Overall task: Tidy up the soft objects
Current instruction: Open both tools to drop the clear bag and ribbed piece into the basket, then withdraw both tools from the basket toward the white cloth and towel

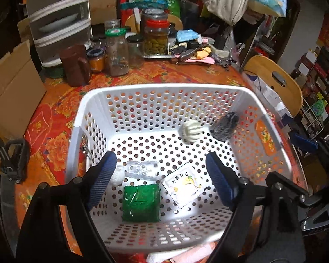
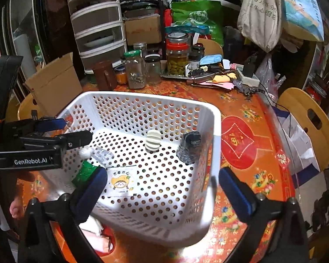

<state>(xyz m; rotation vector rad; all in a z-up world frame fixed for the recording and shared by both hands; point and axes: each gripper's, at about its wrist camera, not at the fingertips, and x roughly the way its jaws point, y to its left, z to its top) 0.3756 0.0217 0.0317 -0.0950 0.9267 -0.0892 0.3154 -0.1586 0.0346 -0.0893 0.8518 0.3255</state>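
- Left tongs: the two blue-padded fingers stand wide apart, pointing forward and down, nothing between them.
- Right tongs: spread wide too, holding nothing.
- A bare hand, seemingly the person's, shows blurred at the right view's left edge.

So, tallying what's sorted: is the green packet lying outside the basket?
No, the green packet lies on the white basket's floor.

The basket sits on the table, with jars and a drawer unit behind it. In the basket, a ribbed ball and a mesh bundle lie side by side at the far wall. Two packets lie nearer, with a clear bag just behind them.
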